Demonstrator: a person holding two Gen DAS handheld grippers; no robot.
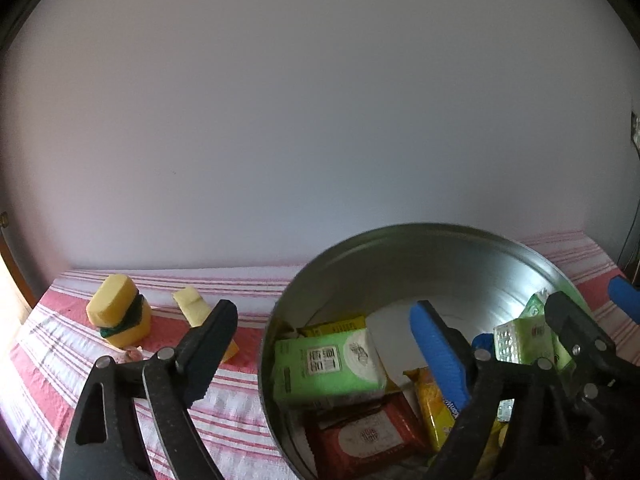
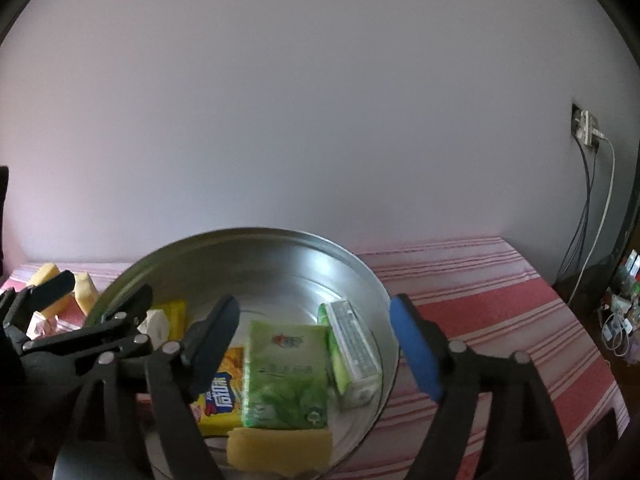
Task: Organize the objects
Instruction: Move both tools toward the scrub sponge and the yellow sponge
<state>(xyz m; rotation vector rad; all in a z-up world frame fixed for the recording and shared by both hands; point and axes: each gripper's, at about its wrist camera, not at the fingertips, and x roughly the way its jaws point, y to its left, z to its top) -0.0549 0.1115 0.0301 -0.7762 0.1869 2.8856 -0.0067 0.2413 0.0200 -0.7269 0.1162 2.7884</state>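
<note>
A round metal bowl sits on a red and white striped cloth. It holds a green tissue pack, a red pack, a yellow biscuit packet, a green and white box and a yellow sponge. My left gripper is open astride the bowl's left rim, blue pad inside. My right gripper is open astride the right rim, blue pad outside. Neither presses on anything.
Left of the bowl, a stacked yellow and green sponge and a pale yellow sponge lie on the cloth. A wall socket with cables is at the right. Small clutter lies past the table's right edge.
</note>
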